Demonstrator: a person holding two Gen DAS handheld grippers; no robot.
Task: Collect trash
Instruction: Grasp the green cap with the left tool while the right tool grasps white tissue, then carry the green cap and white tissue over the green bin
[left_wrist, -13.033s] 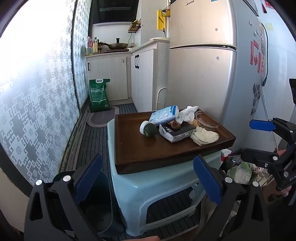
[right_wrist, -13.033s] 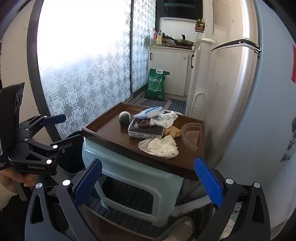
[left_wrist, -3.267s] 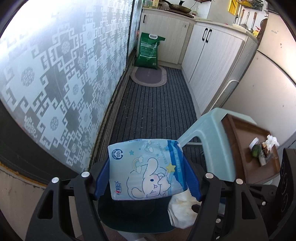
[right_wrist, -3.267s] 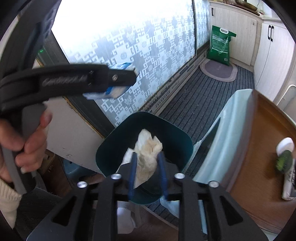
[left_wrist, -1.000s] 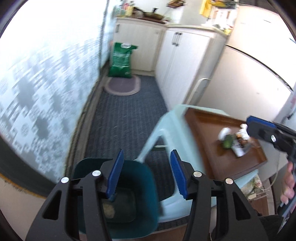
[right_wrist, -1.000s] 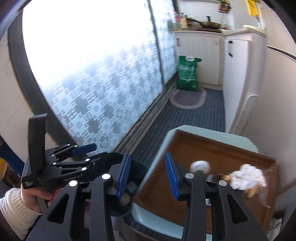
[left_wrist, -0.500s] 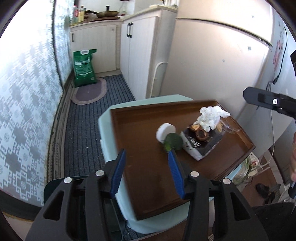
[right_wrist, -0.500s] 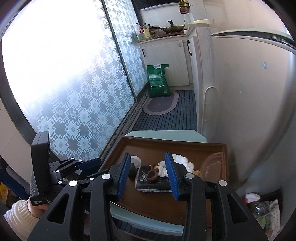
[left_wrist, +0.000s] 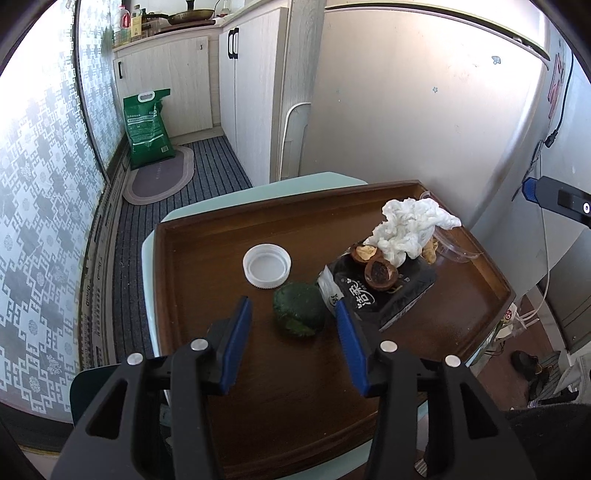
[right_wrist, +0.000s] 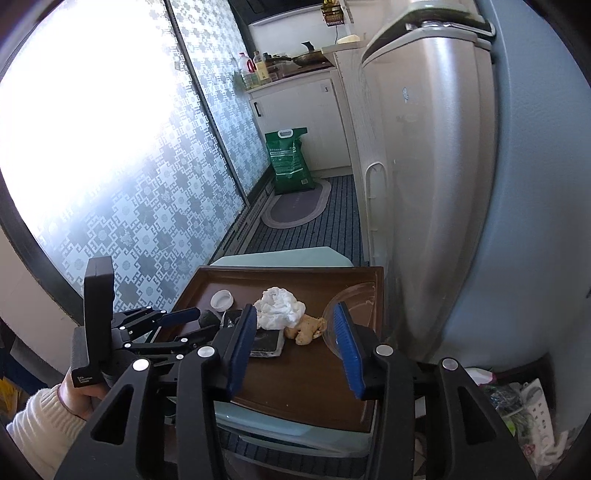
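Left gripper (left_wrist: 293, 325) spread, empty, poised over green lump (left_wrist: 298, 314) on brown tray (left_wrist: 192, 295), right gripper (right_wrist: 293, 334) jaws opening, nothing between, above crumpled tissue (right_wrist: 280, 308) and ginger-like piece (right_wrist: 308, 328), white cap (left_wrist: 266, 264) beside lump.

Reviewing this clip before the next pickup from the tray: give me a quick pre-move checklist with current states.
1. Left gripper holds nothing: ok.
2. Green lump lies ahead between the left fingers, untouched: ok.
3. Right gripper holds nothing, jaws opening: ok.
4. Crumpled white tissue and ginger-like piece ahead of the right gripper: ok.
5. White cap clear of the green lump: ok.
6. Trash bin ready to receive: cannot tell, only its edge shows.
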